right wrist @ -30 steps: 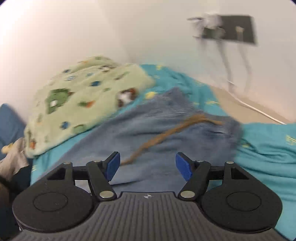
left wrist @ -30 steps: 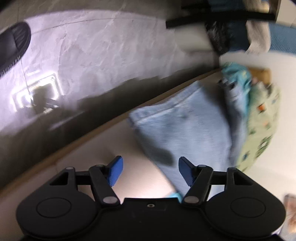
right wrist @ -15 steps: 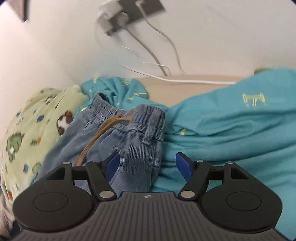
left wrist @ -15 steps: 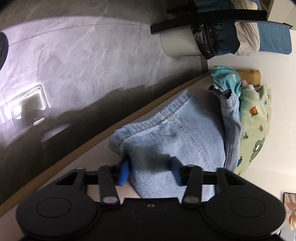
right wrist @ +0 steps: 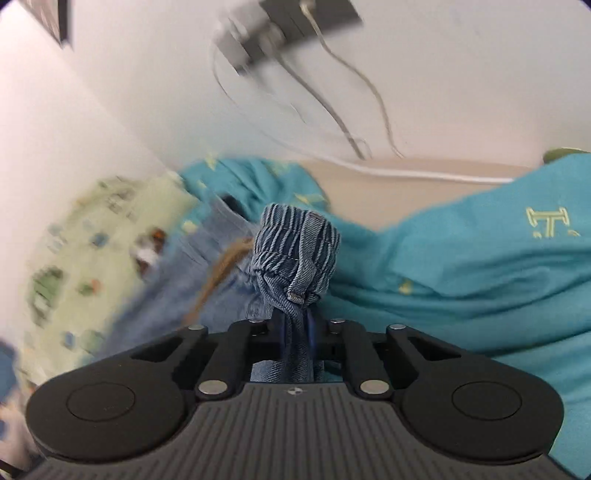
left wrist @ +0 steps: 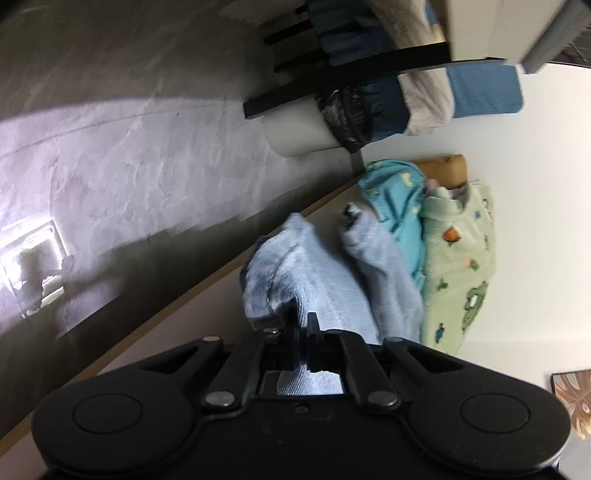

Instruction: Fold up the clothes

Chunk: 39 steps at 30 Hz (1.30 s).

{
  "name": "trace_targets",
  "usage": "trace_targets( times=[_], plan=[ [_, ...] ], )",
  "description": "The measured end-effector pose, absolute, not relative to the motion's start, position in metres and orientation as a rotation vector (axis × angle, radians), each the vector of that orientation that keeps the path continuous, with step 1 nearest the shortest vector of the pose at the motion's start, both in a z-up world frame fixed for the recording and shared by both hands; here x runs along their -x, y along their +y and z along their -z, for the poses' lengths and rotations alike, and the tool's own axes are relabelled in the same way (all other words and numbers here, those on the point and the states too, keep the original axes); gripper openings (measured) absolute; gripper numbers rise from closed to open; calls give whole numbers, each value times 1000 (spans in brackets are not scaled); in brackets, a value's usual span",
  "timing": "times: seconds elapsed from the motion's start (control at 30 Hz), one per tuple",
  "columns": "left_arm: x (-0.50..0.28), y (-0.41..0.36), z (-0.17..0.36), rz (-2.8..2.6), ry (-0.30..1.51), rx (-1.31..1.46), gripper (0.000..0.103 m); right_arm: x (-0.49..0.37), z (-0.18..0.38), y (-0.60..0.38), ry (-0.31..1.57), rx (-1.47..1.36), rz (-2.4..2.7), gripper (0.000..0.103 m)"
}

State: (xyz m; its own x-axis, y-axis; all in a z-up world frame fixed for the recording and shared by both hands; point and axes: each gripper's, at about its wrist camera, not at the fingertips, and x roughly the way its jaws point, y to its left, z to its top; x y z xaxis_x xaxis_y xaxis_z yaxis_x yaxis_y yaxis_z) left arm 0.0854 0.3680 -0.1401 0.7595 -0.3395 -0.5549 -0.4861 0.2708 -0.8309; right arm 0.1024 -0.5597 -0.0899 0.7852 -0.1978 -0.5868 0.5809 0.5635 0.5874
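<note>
— Denim in both grips, as far as I can see. The left gripper (left wrist: 301, 325) has its jaws pressed together on a fold of the pale blue jeans (left wrist: 325, 280), and the cloth bunches up just ahead of the jaws.

— And the other one?

— The right gripper (right wrist: 297, 325) is closing its jaws on the gathered waistband (right wrist: 295, 254) of the same jeans; the fabric is pinched between them and puffs out in a ribbed knot right beyond the tips. A brown drawstring (right wrist: 218, 273) trails off to the left of those jaws.

— Where does the rest of the garment lie?

— Ahead of the left jaws it stretches away over the pale bed surface (left wrist: 177, 332), near the wooden edge. To the right of it is a teal cloth (left wrist: 399, 199), and further right a light green blanket with little animals (left wrist: 461, 266) against the white wall (left wrist: 535, 221). To the left of the left jaws, past the edge, is grey floor (left wrist: 129, 155).

— Anything beyond the right jaws?

— Teal cloth fills the right side, the green blanket is blurred on the left, and far ahead white cables (right wrist: 406, 173) hang from a dark wall socket (right wrist: 291, 26).
</note>
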Motion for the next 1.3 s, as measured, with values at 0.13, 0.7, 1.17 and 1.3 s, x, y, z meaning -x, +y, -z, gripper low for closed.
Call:
trace_targets(
  times=[0.13,0.7,1.17,1.3],
  plan=[
    [-71,367,120,-142,729,1327,2,-99,60,-558,476,-836,431,9],
    [-260,362,52,-269,708,1253,2,-300,-25,-541,510,-652,474,8],
    [-416,324,106,-372,801,1024,3,-461,80,-523,546,-400,462,9],
    [-412,325,122,-338,804,1027,11,-468,101,-520,555,-375,438,13]
  ],
)
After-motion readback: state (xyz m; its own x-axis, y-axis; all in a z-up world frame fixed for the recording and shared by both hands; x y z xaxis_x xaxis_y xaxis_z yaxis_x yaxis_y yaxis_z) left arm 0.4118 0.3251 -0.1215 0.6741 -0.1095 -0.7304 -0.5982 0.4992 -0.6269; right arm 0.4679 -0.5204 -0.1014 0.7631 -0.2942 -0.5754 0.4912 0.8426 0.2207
